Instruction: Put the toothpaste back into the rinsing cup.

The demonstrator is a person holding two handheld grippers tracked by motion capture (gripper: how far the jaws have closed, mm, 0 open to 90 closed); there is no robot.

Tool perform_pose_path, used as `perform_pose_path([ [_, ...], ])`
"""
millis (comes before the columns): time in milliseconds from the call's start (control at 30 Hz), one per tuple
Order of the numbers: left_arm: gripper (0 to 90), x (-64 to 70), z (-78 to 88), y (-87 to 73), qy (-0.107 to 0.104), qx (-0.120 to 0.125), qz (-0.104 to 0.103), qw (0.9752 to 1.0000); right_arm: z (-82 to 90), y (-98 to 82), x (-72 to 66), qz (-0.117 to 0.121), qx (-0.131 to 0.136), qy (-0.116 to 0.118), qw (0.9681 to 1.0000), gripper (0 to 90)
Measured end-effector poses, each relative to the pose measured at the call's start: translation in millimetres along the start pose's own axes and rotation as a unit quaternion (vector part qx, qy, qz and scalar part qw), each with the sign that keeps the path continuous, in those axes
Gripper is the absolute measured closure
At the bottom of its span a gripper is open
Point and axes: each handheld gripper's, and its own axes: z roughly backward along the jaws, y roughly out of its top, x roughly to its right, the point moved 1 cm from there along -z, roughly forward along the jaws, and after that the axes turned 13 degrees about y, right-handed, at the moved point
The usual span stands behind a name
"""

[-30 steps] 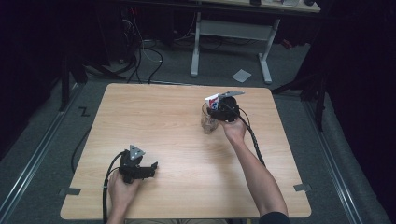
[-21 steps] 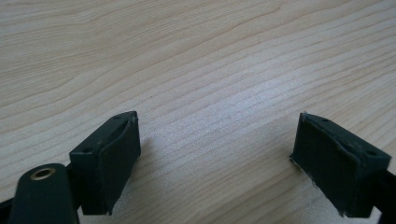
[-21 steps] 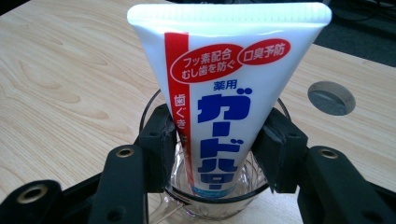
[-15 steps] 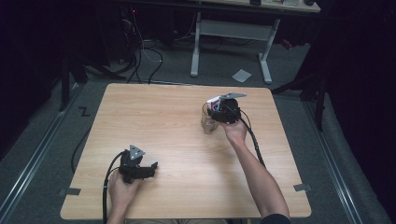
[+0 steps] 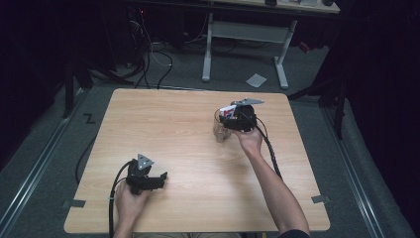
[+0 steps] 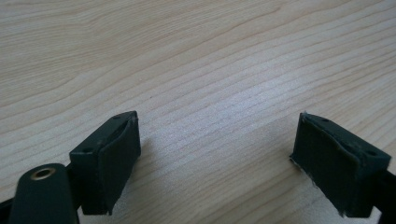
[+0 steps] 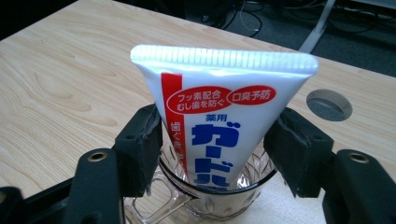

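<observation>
A white toothpaste tube (image 7: 224, 107) with red and blue print stands cap down in a clear glass mug (image 7: 210, 200). My right gripper (image 7: 217, 144) has a jaw pressed against each side edge of the tube, just above the mug's rim. From above, the mug (image 5: 220, 131) stands right of the table's centre with the tube (image 5: 228, 110) and right gripper (image 5: 230, 119) over it. My left gripper (image 5: 161, 179) rests low near the front left of the table. Its jaws (image 6: 217, 154) stand wide apart over bare wood, holding nothing.
The wooden table (image 5: 173, 124) has a round grey cable hole (image 7: 329, 105) beyond the mug. Cables trail from both grippers toward the near edge. A white desk frame (image 5: 245, 34) and loose cables stand on the floor behind the table.
</observation>
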Motion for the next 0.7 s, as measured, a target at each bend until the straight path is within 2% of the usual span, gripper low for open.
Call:
perform_pose_path([
  [700, 15.3, 0.0, -0.1, 0.2, 0.0, 0.0, 0.0, 1.0, 26.5, 4.8, -0.4, -0.001, 0.022, 0.014, 0.9997, 34.5],
])
